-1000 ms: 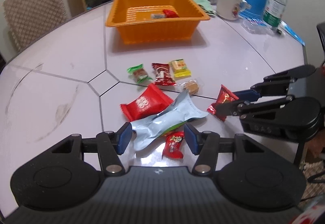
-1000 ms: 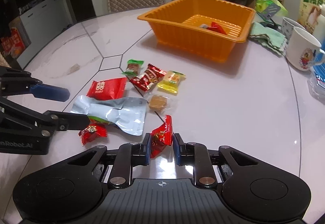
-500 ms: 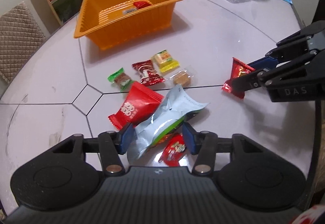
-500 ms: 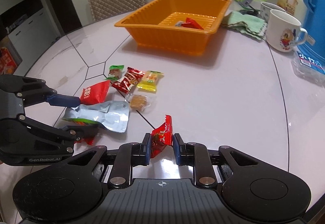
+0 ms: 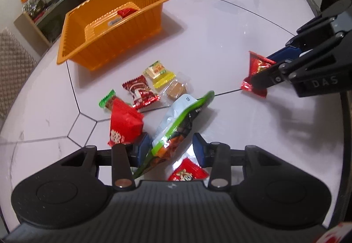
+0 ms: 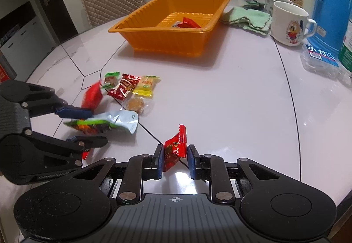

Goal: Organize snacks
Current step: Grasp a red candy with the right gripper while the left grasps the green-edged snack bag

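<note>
Silver-green pouch (image 5: 176, 128) tilted on edge, red candy (image 6: 175, 147) lifted, others near orange bin (image 5: 114, 22).

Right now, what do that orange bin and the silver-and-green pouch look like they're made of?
Orange bin: looks like thin moulded plastic, semi-glossy; its walls and floor are ribbed and the rim flares. Pouch: probably foil-lined plastic film; the silvery side is creased and catches the light, the other side printed green.

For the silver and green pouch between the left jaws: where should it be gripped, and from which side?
Grip the silver and green pouch across its filled lower body, coming from above and behind as the left gripper does now. The pouch stands tilted on edge, so its flat faces meet the pads. The jaws are closing around it; the empty silver top would probably fold. The right gripper is busy holding a red candy.
</note>
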Tool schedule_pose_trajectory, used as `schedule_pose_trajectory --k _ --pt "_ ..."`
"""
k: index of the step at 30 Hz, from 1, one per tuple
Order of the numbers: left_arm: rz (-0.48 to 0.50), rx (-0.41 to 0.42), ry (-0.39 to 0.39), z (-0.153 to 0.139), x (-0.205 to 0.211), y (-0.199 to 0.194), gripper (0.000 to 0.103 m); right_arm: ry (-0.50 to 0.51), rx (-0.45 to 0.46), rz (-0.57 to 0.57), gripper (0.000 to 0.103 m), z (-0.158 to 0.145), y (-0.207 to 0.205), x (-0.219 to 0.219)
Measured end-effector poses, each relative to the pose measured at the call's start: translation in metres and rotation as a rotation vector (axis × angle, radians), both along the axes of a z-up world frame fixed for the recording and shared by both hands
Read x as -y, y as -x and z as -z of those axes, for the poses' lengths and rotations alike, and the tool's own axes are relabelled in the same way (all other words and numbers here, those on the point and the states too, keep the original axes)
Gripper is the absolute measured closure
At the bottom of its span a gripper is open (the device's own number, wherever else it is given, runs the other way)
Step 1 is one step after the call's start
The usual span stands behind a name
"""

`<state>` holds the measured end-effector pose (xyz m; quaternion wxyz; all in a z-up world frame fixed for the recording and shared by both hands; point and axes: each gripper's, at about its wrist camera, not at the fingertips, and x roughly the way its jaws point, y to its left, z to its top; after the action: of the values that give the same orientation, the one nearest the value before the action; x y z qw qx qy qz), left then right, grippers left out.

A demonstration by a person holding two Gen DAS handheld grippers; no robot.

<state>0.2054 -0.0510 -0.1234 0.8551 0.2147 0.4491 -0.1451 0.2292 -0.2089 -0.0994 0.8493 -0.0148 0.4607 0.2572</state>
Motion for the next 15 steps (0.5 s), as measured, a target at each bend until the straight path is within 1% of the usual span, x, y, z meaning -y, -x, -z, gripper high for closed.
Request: schedule_pose_trajectory --k 1,2,7,9,12,15 --pt "0.004 0.002 0.000 0.000 0.000 -0.001 0.065 0.001 -0.001 0.003 0.080 0.000 0.001 0.001" --pt "0.007 0.008 -0.002 0.001 0.000 -0.003 0.069 0.002 -0.002 0.007 0.080 0.000 0.001 0.003" --pt "0.044 0.031 -0.035 0.001 0.005 -0.004 0.071 0.003 -0.004 0.022 0.080 -0.001 0.003 0.008" --pt "0.053 0.038 -0.035 -0.001 0.006 -0.003 0.072 0.001 -0.003 0.026 0.080 -0.002 0.003 0.009" --pt "0.043 0.045 -0.005 -0.007 0.003 -0.002 0.077 -0.009 -0.003 0.032 0.080 -0.005 0.004 0.011" --pt "0.010 0.034 0.050 -0.014 -0.004 -0.004 0.078 -0.015 -0.001 0.034 0.080 -0.007 0.005 0.011"
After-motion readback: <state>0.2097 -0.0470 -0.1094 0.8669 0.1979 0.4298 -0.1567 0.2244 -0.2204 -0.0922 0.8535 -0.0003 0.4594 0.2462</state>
